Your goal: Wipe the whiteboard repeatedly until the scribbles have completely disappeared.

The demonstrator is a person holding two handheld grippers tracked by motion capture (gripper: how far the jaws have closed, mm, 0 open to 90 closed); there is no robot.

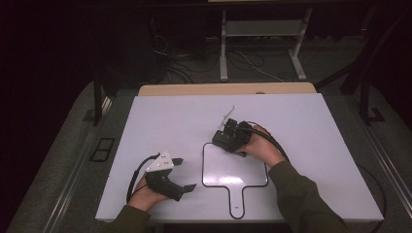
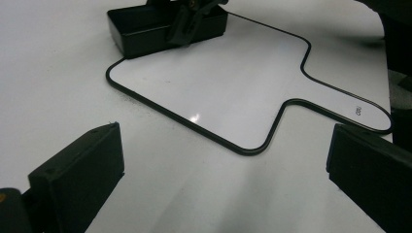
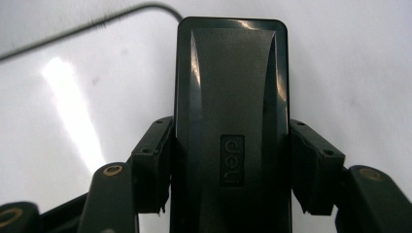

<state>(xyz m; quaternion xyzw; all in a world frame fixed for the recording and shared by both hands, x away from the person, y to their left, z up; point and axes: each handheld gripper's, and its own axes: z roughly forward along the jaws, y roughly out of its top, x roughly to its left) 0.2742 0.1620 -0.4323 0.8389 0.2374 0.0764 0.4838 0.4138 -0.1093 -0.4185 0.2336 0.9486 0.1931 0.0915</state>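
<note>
- A black eraser (image 3: 231,126), a flat oblong block with "deli" moulded into its top, sits clamped between the jaws of the right gripper (image 1: 228,135), one jaw pressed to each long side
- In the high view the eraser (image 1: 224,139) lies at the far left corner of the whiteboard (image 1: 243,170), seemingly resting on it, though the gripper hides the contact
- In the left gripper view the same eraser (image 2: 145,30) appears as a shallow black box at the board's far corner, with the right gripper's jaws over it
- The whiteboard (image 2: 214,82) is a small white paddle with a thin black rim and a short handle that points toward the person; it lies flat on the table (image 1: 160,116)
- The right hand (image 1: 262,145) comes in from the right, in an olive sleeve (image 1: 301,194), with the cable looping over it
- The left gripper (image 1: 180,173) is held near the table's near left edge, well apart from the board, its jaws spread wide with nothing between them
- A grey three-cornered plate (image 1: 161,161) tops the left gripper, and the left hand (image 1: 145,194) holds it from below
</note>
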